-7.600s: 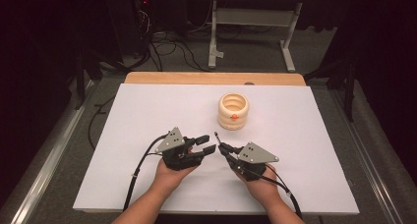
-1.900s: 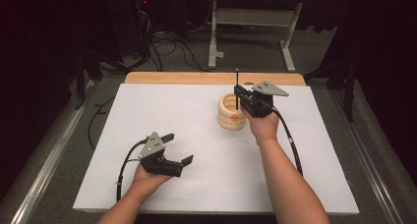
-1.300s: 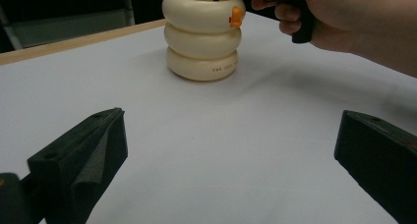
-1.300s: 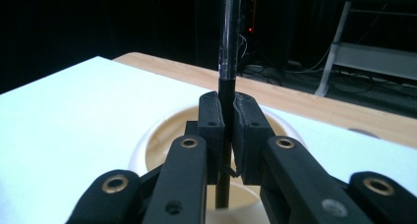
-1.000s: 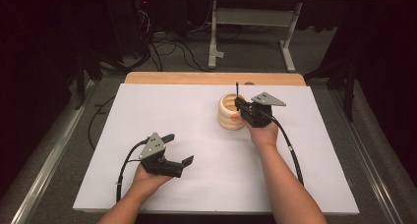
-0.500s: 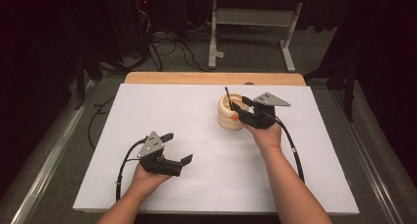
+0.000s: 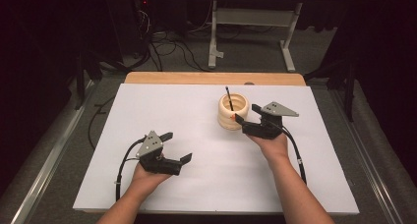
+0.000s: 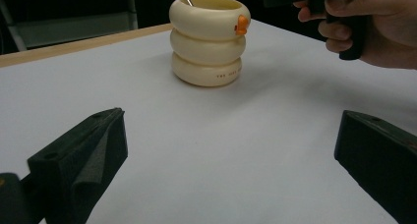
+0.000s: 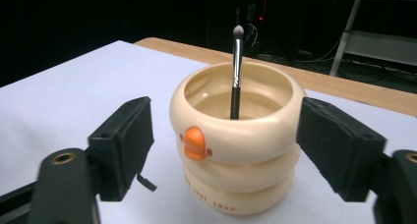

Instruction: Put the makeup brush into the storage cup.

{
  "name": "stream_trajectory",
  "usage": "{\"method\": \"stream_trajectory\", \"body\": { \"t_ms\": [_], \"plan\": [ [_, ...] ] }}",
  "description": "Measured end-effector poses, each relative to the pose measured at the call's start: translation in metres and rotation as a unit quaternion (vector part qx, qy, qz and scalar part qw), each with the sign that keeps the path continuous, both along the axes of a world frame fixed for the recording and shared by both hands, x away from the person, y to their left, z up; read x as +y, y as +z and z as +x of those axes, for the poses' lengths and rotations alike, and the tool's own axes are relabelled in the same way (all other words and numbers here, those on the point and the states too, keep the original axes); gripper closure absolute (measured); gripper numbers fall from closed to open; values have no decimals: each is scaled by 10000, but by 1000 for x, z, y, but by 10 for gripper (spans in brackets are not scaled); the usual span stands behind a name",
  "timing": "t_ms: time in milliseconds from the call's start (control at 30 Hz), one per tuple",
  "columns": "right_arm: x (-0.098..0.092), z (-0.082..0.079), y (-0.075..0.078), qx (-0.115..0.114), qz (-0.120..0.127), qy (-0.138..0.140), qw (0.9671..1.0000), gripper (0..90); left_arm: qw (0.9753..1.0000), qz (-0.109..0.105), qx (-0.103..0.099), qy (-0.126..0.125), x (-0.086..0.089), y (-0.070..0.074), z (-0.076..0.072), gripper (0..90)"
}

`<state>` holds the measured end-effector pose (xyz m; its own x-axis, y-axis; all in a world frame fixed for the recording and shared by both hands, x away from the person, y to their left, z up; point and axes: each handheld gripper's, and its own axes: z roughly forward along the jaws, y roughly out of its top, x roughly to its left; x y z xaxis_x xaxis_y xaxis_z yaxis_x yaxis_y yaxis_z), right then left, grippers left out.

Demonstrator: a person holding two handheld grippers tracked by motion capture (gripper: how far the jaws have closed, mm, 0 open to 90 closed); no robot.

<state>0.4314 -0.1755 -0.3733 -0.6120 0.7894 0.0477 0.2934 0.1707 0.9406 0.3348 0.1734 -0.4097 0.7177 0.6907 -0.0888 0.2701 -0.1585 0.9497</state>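
The left gripper (image 7: 173,146) rests low on the white table (image 7: 162,106), near its front-left part, jaws spread wide with nothing between them and well apart from the holder. To its right, toward the back middle of the table, stands the cream ringed holder (image 7: 233,111) with an orange beak, and a makeup brush (image 7: 229,96) stands inside it, leaning slightly, bristles up. Just right of the holder, the right gripper (image 7: 248,115) has its jaws wide open, flanking the holder's sides in the right gripper view without gripping it.
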Motion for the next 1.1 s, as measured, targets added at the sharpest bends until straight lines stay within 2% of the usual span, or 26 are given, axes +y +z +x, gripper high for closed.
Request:
{"method": "stream_trajectory", "body": {
  "t_ms": [167, 267, 400, 533, 600, 833, 1000, 1100],
  "plan": [
    [-6, -10, -1, 73, -22, 32, 10000, 161, 10000, 13, 3, 12, 0, 0, 1, 1],
    [-10, -17, -2, -6, 4, 48, 10000, 143, 10000, 10, 3, 24, 0, 0, 0, 1],
    [-14, -26, -4, -21, 1, 14, 10000, 54, 10000, 6, 18, 29, 0, 0, 0, 1],
    [-19, -35, -6, -5, 14, 9, 10000, 13, 10000, -9, 36, 46, 1, 0, -1, 1],
    [-22, -39, -6, 28, -18, -15, 10000, 13, 10000, -17, 39, 64, 2, 0, -1, 1],
    [-34, -57, -7, -63, 34, -9, 10000, 12, 9999, -101, 26, 120, 5, 2, -4, 1],
    [-44, -72, -9, -169, -34, -2, 9999, 12, 9999, -61, 54, 141, 6, 1, -4, 1],
    [-51, -80, -13, -196, 34, -47, 9998, 12, 9999, -22, 54, 149, 6, 1, -6, 1]
  ]
}}
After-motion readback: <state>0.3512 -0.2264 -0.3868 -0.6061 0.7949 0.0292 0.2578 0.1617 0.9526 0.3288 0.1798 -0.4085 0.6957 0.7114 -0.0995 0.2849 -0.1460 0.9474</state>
